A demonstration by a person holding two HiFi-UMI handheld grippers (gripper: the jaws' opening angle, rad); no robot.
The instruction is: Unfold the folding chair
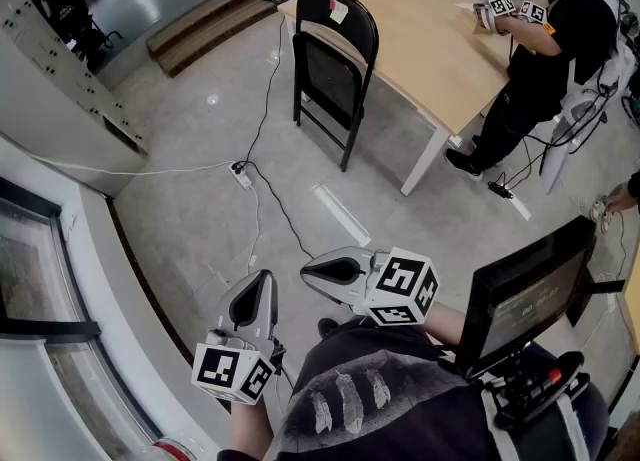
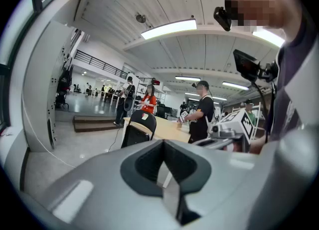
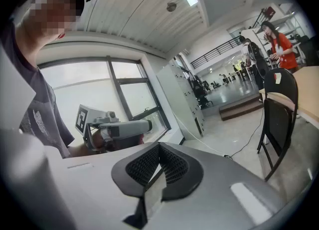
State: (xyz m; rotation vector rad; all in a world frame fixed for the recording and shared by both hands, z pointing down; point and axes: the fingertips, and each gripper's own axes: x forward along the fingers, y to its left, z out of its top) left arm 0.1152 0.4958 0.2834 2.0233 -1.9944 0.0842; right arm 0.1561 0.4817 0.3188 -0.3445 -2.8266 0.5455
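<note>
Folding chair (image 1: 335,64), not yet opened, upright at bench (image 1: 430,39) edge, well ahead of both jaws. Left gripper (image 1: 264,281) and right gripper (image 1: 310,271) shut tight, empty. Possible trouble: toppling if tugged one-sided, snagging on nearby floor cable (image 1: 266,114).

Left gripper (image 1: 262,281) and right gripper (image 1: 312,271) both have jaws closed on nothing and are held side by side, tips near each other.
</note>
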